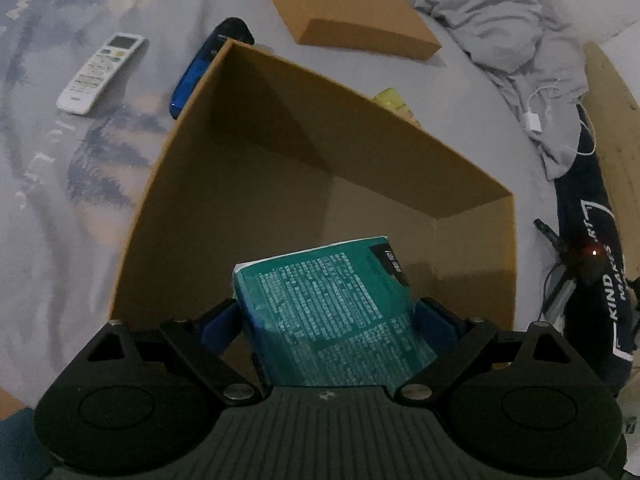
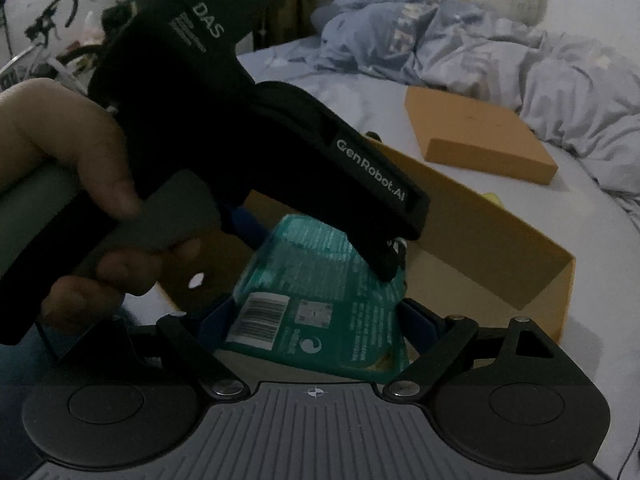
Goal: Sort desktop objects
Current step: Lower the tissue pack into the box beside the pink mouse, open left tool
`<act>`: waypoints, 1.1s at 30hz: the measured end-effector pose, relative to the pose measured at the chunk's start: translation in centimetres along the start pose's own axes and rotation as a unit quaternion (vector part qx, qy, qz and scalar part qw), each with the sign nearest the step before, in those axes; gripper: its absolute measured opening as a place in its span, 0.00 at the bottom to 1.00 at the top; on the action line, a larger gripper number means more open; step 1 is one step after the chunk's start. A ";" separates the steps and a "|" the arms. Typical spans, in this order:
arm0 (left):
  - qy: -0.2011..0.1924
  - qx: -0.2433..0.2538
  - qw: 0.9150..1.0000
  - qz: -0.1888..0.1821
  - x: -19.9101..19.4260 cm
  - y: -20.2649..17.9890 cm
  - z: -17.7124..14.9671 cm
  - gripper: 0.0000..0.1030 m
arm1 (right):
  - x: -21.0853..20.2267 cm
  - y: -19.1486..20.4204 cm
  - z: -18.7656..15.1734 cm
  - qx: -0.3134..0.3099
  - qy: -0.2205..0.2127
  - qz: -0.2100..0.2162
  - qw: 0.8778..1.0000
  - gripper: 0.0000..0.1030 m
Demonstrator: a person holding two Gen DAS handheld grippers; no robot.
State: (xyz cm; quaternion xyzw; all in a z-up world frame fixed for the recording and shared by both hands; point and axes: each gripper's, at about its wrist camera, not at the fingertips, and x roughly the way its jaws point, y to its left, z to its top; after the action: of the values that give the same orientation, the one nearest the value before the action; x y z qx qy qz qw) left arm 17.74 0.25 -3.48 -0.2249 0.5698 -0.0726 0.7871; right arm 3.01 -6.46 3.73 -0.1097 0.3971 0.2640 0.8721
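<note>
A teal package [image 1: 332, 312] with white print is held between both grippers over an open brown cardboard box [image 1: 192, 184]. My left gripper [image 1: 326, 320] is shut on one end of it. My right gripper [image 2: 318, 320] is shut on the other end, where the package [image 2: 320, 296] shows a barcode label. In the right wrist view the left gripper's black body [image 2: 256, 120] and the hand holding it cross above the package, with the box [image 2: 500, 240] behind. The box floor near the package shows nothing else.
A white remote [image 1: 100, 74] and a blue object [image 1: 200, 72] lie left of the box on the bedsheet. A flat brown lid [image 1: 344, 4] lies beyond it. A yellow item [image 1: 394, 102] sits behind the box's far wall. Crumpled bedding [image 1: 500, 24] lies at the right.
</note>
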 end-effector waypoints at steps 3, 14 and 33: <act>0.008 0.011 1.000 0.010 1.1 0.1 0.5 0.90 | 1.6 -0.8 0.3 0.007 0.014 0.004 1.000 0.85; 0.064 0.004 0.998 0.012 4.5 2.0 -1.6 0.73 | 6.0 -1.0 -0.4 0.011 0.066 0.034 0.997 0.39; -0.011 0.025 1.000 0.003 -3.7 3.0 -8.3 0.73 | -0.1 -2.7 -3.2 0.082 0.005 0.003 0.997 0.41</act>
State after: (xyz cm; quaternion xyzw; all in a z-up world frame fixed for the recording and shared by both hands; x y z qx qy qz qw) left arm 8.37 2.00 -3.68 -0.2041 0.5599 -0.0826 0.7987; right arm 2.42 -10.01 1.65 -0.0381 0.4223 0.2322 0.8754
